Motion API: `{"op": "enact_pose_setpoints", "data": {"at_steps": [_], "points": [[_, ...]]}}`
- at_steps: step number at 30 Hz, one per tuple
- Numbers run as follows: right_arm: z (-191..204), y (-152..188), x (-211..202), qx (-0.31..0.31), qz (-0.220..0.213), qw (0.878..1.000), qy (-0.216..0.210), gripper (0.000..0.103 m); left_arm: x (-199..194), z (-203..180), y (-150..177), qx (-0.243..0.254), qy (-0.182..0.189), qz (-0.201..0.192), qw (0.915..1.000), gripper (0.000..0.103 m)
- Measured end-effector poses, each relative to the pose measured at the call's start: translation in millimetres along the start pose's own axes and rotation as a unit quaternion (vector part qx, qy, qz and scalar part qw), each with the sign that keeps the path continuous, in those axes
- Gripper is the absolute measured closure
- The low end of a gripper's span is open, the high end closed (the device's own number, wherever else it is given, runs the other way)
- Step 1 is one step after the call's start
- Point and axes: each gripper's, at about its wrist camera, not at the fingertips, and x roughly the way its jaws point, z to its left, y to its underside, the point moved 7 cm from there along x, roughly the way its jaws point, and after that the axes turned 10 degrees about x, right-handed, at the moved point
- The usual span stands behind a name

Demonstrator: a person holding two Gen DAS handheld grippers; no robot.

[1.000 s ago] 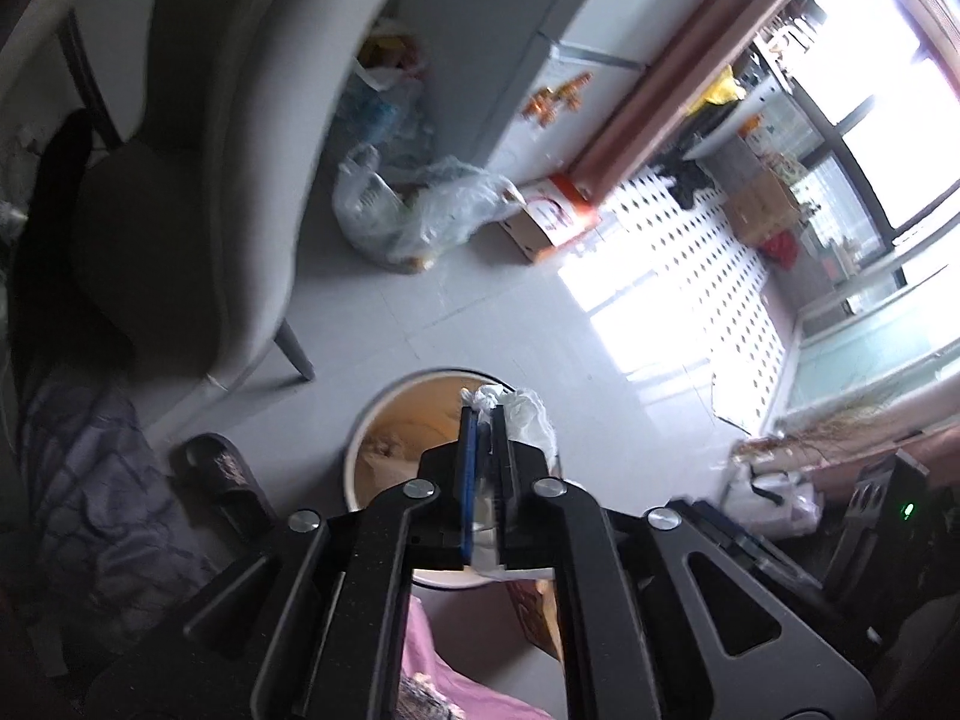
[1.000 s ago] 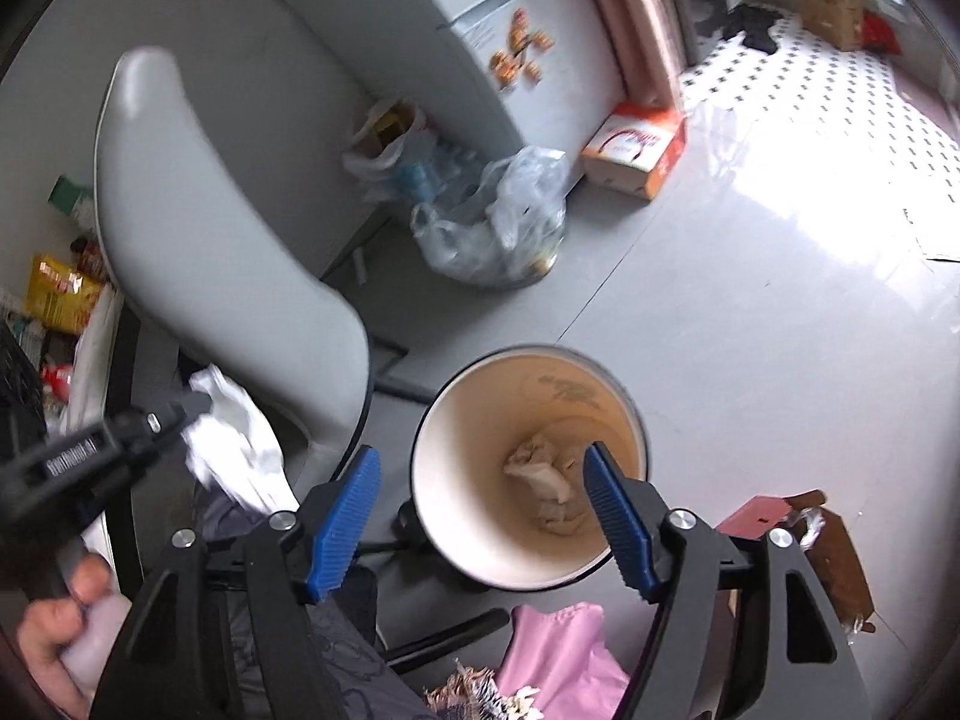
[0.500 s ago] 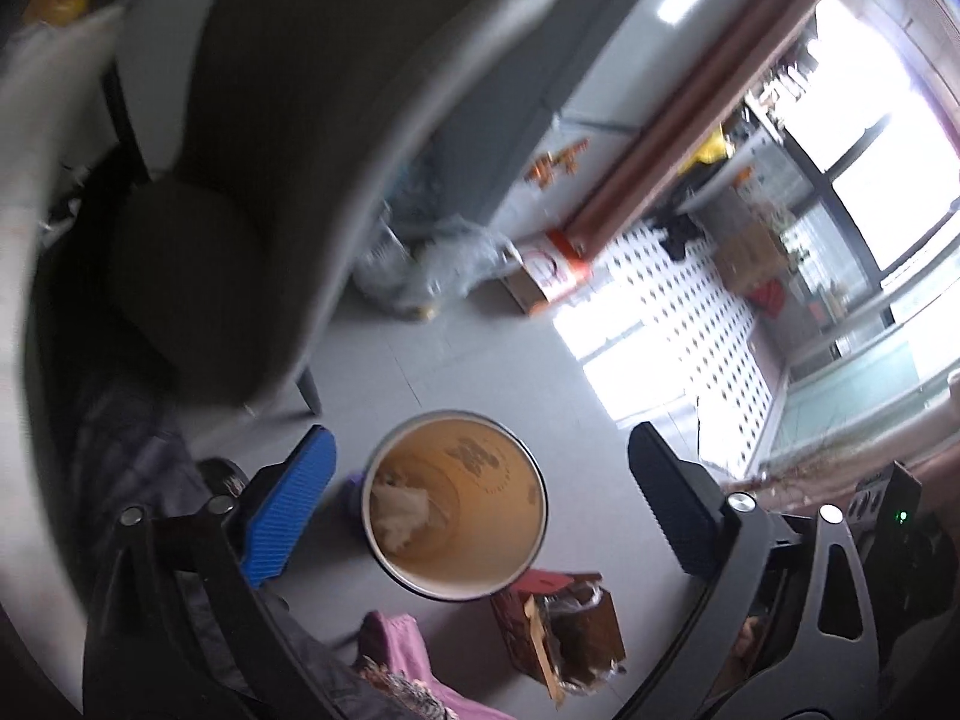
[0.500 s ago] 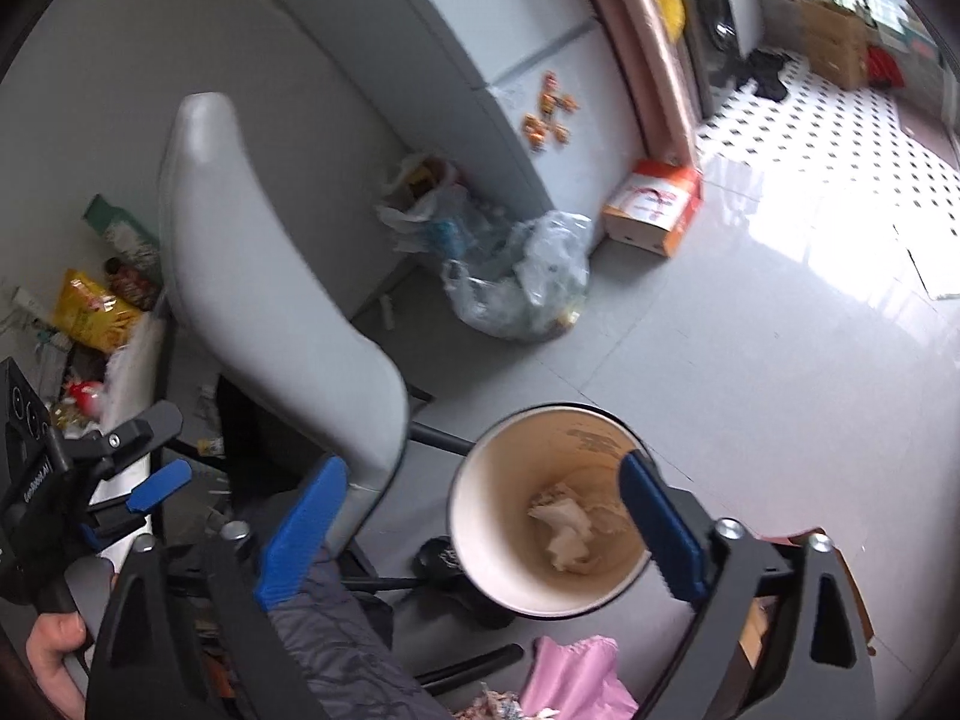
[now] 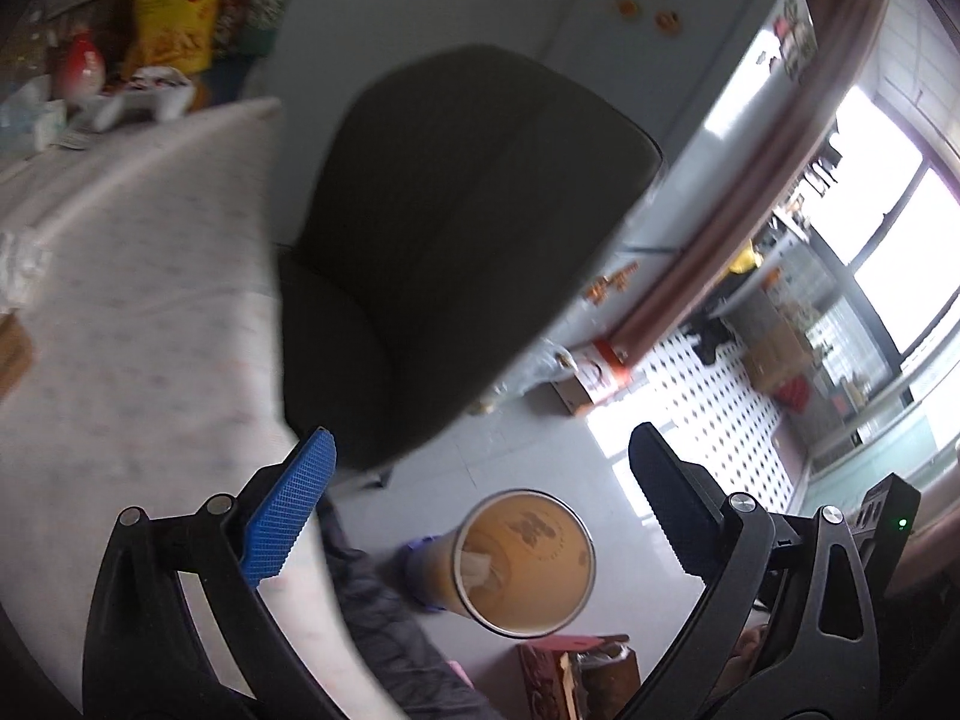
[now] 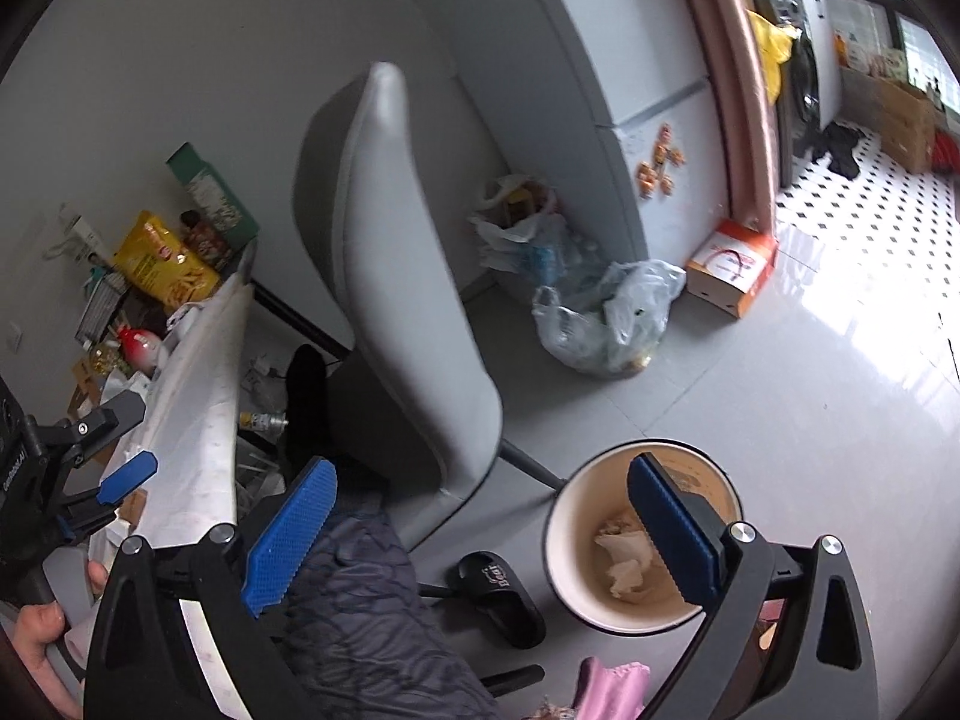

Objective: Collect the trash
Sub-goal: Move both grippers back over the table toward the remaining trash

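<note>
Clearly both claws stand empty at this moment. The left gripper [image 5: 480, 504] has its jaws spread as wide as they go with nothing between the pads, and the right gripper [image 6: 480, 522] is just as wide and just as bare.

Just below and ahead of each claw sits the round bin [image 6: 564, 534] on the grey floor; seen through the left gripper it lies between the two fingers but well beneath them [image 5: 585, 564]. Crumpled paper trash [image 6: 621, 558] lies at its bottom, so that share of the job looks done. A black slipper [image 6: 501, 597] lies on the floor beside the bin, towards the right claw's left finger, and a dark quilted garment sits close under that finger.

Further out, beyond the left finger of each claw, a grey chair [image 6: 408, 312] rises, and left of it runs the cloth-covered table [image 5: 138, 324]. At the table's left edge a whitish crumpled scrap [image 5: 18, 267] shows, blurred, which may be more trash. Snack bags crowd the table's far end.

The step in hand seems to be the return from the bin to fetch more. The next move likely calls for swinging an open claw over the tabletop, lining the pads on either side of a piece of waste, and closing gently.
</note>
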Motion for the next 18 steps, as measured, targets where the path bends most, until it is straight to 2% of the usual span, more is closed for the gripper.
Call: {"op": "enact_pose_setpoints", "data": {"at_steps": [8, 18], "points": [[81, 11, 8, -0.054, 0.005, 0.998, -0.026, 0.008, -43, 76, -8, -0.041, -0.036, -0.034, 0.9979, 0.006], [172, 46, 34, -0.099, 0.032, 0.992, -0.067, 0.008, -90, 172, 8, -0.085, -0.088, -0.048, 0.9913, 0.006]]}}
